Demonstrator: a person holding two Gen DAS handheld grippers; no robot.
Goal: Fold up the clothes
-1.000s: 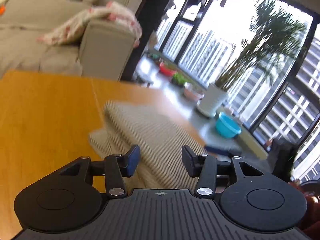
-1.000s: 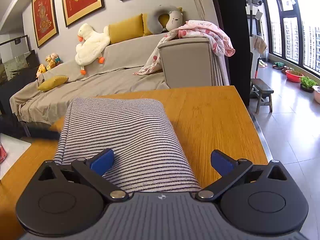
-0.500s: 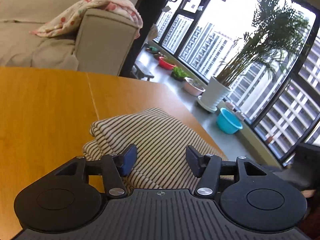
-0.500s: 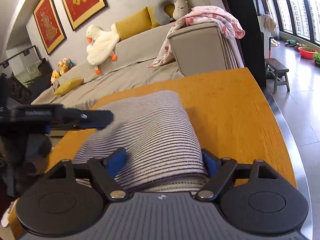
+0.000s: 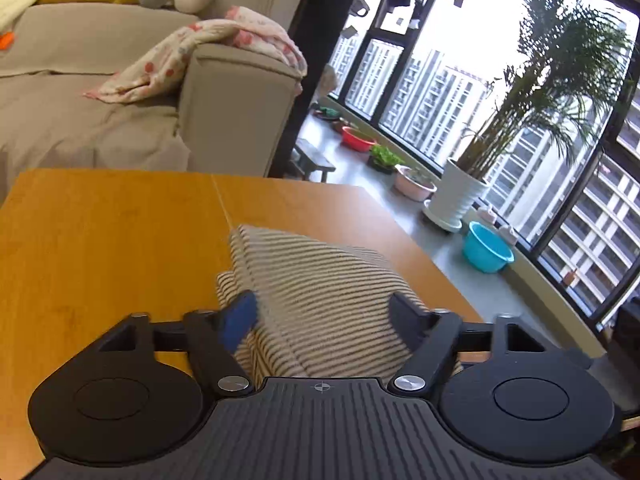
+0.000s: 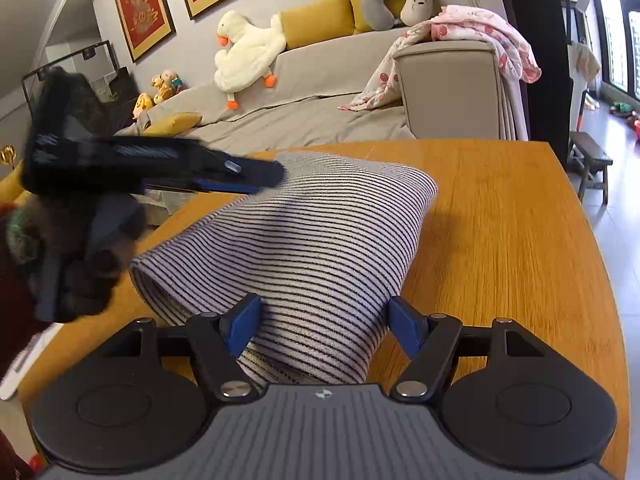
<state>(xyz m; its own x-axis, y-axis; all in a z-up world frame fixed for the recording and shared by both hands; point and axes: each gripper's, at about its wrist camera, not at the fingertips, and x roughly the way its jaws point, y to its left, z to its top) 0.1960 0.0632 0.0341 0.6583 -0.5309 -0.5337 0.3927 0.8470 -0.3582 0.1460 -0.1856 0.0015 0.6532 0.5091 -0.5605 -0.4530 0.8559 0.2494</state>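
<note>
Striped cloth (image 6: 304, 240) folded into a thick bundle on the wooden table (image 6: 500, 216), lying across the middle of the right wrist view and running down to the lower centre. Right gripper (image 6: 324, 324) at the bottom of that view, jaws partly apart and astride the near end of the bundle — left blue pad against the fabric, right pad just beside its edge; cannot tell whether either pad presses, so a grip cannot be confirmed. Jaws closing within the last second, then steady. In the left wrist view, same cloth (image 5: 320, 300) in the lower centre, somewhat blurred, on the table (image 5: 100, 240). Left gripper (image 5: 324, 316) with jaws just opened wide, cloth between them — blue pad at the fabric's left side, dark right finger at its right edge, neither clearly clamping. Left gripper (image 6: 256, 178) also seen from the side at the left of the right wrist view, blurred, its tips over the far end of the bundle. Sofa (image 6: 320, 92) beyond the table, pink blanket (image 6: 480, 36) draped over its arm.
</note>
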